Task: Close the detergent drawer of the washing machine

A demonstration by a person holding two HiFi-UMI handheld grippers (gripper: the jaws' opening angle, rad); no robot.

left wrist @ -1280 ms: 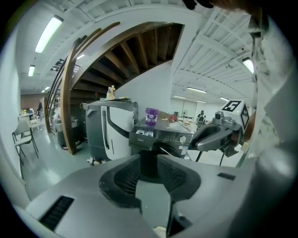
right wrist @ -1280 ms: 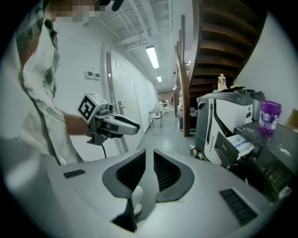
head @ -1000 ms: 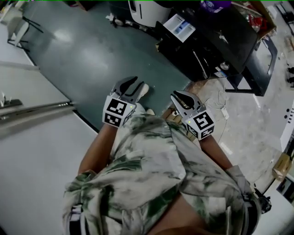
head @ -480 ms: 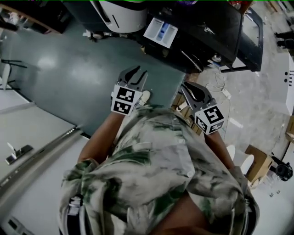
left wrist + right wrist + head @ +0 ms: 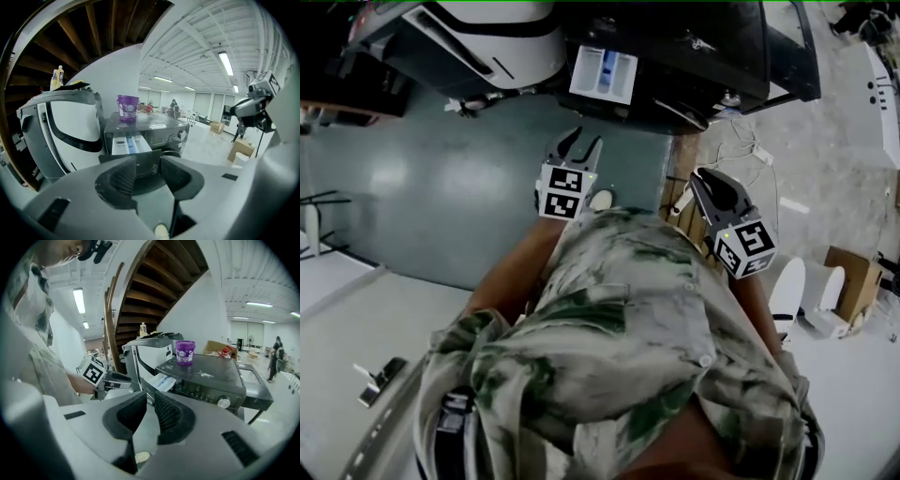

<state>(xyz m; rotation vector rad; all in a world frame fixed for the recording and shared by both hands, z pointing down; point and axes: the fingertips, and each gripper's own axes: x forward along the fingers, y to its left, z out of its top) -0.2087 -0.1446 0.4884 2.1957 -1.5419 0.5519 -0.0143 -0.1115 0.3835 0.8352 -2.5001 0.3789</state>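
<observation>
Left gripper view looks along the left gripper (image 5: pixel 148 161). Its jaws have just been opening and stand apart with nothing between them. Through the gap only the dark front of the washing machine (image 5: pixel 161 129) shows. The detergent drawer (image 5: pixel 130 144) juts out of the machine's top front corner, on the side nearest a white appliance (image 5: pixel 65 124), with its pale compartments open to above. The gripper is short of the machine and does not touch the drawer. The right gripper (image 5: pixel 150 401) has its jaws a narrow slit apart and is also empty. It hangs in front of the machine toward the knob side, farther from the drawer. A purple tub (image 5: pixel 185 352) stands on the machine's top.

The risks, as I judge them:
- **Hooking:** with the jaws spread, one fingertip could slip over the drawer's front panel into a compartment, so the push hooks rather than closes.
- **Jamming:** a push landing at one end of the panel, or angled downward, could skew the drawer in its slot and jam it partway.
- **Jolting:** a hard shove could jolt the machine and shift the tub on top.
- **Missing:** an approach from this far off could miss and strike the machine's front below the drawer.
</observation>
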